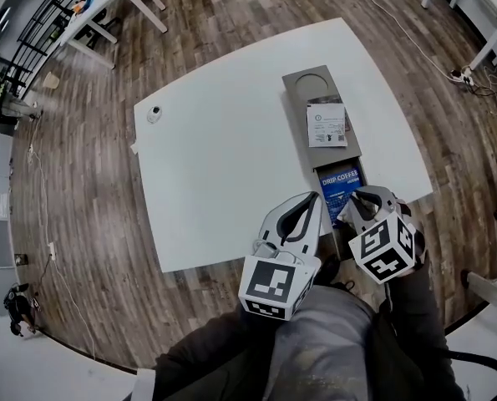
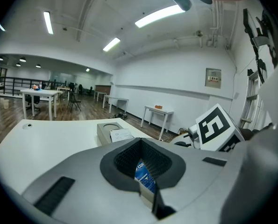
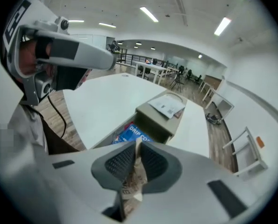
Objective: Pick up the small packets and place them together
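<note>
**A:** Which step is the person on?

**B:** Picking up, as best one can judge. The right gripper (image 3: 136,146) has its jaws clamped on a tan packet (image 3: 129,190), which sits upright between the pads. It hangs over the open drawer (image 3: 111,133) of the grey box (image 1: 302,86) at the near edge of the worktop (image 1: 223,157). A blue packet (image 1: 340,186) lies in that drawer.

**A:** And the left gripper (image 1: 309,203)?

**B:** Its jaws meet at the tips with nothing in them. The blue seen in its own view looks like the drawer's packet showing through from beyond. It hovers just beside the drawer.

**A:** What does the next move call for?

**B:** Probably carrying the tan packet clear of the drawer and setting it down at one chosen spot, then fetching the blue one to join it. The grip is on a thin, floppy edge, so the carry should be gentle.

**A:** What stays unclear?

**B:** The head view hides the tan packet behind the right gripper. Its print is too blurred to read. How many packets are left in the drawer cannot be told, and the white slip (image 1: 327,125) on the box may or may not be a packet.
</note>
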Demonstrator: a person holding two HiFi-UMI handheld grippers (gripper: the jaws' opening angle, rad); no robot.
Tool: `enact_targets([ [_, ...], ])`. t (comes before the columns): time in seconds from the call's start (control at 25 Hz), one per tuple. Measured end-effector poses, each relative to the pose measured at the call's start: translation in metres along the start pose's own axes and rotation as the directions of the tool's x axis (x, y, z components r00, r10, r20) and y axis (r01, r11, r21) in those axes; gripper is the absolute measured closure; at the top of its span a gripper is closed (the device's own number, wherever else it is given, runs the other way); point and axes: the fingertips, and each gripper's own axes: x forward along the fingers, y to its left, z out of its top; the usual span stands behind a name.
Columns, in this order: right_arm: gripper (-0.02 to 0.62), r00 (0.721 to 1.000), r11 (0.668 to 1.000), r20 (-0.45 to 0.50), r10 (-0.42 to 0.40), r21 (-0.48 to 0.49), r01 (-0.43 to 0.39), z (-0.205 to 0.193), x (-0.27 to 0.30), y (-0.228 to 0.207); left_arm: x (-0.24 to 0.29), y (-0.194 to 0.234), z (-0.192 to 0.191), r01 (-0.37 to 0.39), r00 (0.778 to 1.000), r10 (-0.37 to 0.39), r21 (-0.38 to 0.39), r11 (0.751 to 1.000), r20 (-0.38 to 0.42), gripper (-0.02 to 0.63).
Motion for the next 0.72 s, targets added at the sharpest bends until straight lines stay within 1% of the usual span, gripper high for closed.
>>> enact_targets([
  [0.12,0.551,0.997,0.999,0.058,-0.053,-0.01,0.054,0.018,-0.018,-0.013,-0.004,-0.011,0.009,0.01,1.0,-0.011,0.022,1.0,0.023,0.603],
  [0.24,0.551,0.993,0.997,0.088,-0.081,-0.009,0.082,0.026,-0.028,-0.019,-0.007,-0.016,0.016,0.014,0.999,-0.016,0.034,0.999,0.035,0.603],
  [0.48,0.551,0.989,0.997,0.124,-0.083,0.002,0.083,0.039,-0.027,-0.023,-0.004,-0.007,0.017,0.002,0.999,-0.003,0.033,0.999,0.034,0.603],
  [0.72,0.551,0.976,0.996,0.199,-0.086,-0.016,0.09,0.089,-0.024,-0.05,0.01,0.023,0.026,-0.03,0.999,0.03,0.013,0.999,0.031,0.603],
])
